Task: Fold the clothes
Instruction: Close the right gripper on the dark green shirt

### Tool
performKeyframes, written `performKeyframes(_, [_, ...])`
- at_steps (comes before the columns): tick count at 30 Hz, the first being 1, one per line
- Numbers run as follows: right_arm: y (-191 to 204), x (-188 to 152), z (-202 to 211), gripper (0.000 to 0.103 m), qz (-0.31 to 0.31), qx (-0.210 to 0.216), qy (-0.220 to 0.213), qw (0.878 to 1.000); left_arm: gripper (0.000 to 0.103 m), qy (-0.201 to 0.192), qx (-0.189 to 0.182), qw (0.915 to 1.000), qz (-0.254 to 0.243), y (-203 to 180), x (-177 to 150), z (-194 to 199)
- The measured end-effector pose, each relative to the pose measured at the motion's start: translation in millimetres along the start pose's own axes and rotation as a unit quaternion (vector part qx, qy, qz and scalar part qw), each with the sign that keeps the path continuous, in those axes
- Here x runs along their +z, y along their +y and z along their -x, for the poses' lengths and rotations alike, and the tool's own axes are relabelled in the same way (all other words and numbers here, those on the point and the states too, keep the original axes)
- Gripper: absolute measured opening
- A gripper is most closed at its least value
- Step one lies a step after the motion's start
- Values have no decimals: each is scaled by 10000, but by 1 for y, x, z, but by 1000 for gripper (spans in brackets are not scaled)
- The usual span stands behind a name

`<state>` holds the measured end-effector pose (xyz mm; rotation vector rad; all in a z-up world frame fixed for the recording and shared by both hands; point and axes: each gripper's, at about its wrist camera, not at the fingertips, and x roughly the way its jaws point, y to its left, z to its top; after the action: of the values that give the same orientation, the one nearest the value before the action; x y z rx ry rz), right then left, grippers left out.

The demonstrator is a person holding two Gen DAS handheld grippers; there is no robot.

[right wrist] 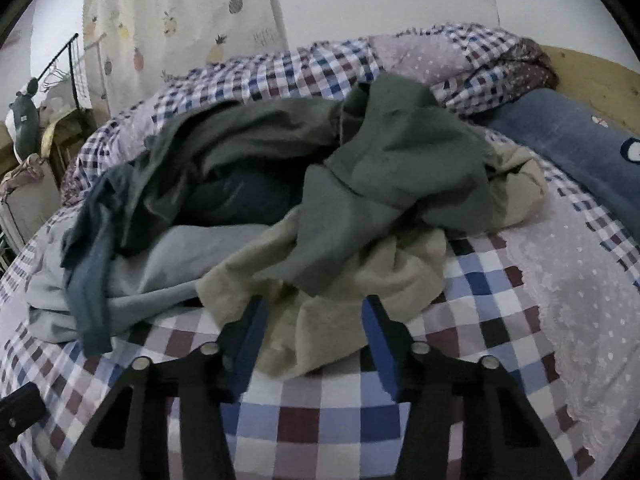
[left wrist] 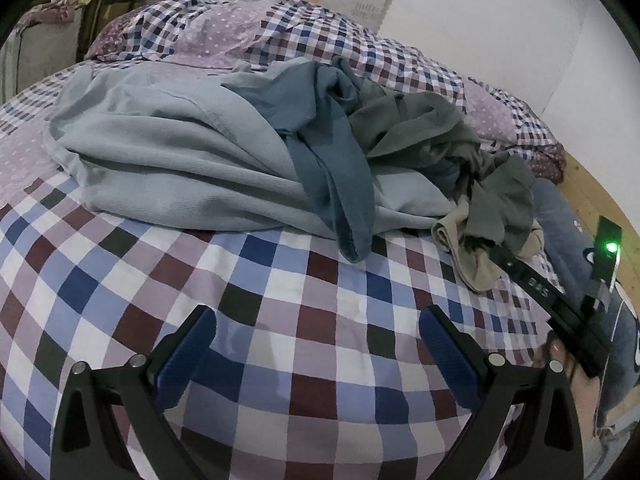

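Observation:
A heap of clothes lies on the checked bedsheet point(left wrist: 280, 280). It holds a light blue-grey garment point(left wrist: 180, 152), a teal one point(left wrist: 340, 184) draped over it, an olive-green one point(left wrist: 420, 120) and a beige one point(left wrist: 468, 256) at the right edge. My left gripper point(left wrist: 316, 320) is open over bare sheet, short of the heap. My right gripper point(right wrist: 314, 308) is open, its blue pads on either side of the beige garment's point(right wrist: 340, 280) near edge. Above it lie the olive-green garment point(right wrist: 400, 168) and, to the left, the teal garment point(right wrist: 88, 280).
A rolled checked quilt point(right wrist: 440, 56) lies behind the heap. A dark blue pillow point(right wrist: 580, 152) rests against the wooden headboard point(right wrist: 592, 76) at right. A fruit-print curtain point(right wrist: 180, 20) hangs at the back, with a rack and a stuffed toy point(right wrist: 24, 120) at far left.

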<state>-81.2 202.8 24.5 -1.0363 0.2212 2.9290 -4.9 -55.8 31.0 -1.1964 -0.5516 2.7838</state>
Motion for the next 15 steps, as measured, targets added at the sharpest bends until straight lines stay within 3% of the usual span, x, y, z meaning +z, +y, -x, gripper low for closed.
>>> performKeyframes(10, [11,12,-6,48,310,-250,-214,9990,103,76,107,9998,-119,-1,-8,-5])
performKeyframes(12, [12,12,-9,33,304,-267,-137,9991,103,66,84,9999,-121,-2,-10,-4])
performKeyframes(15, [3,12,-20,22,84,-280,89,9995,103,93,111,9997,-210,-7,-11,-6])
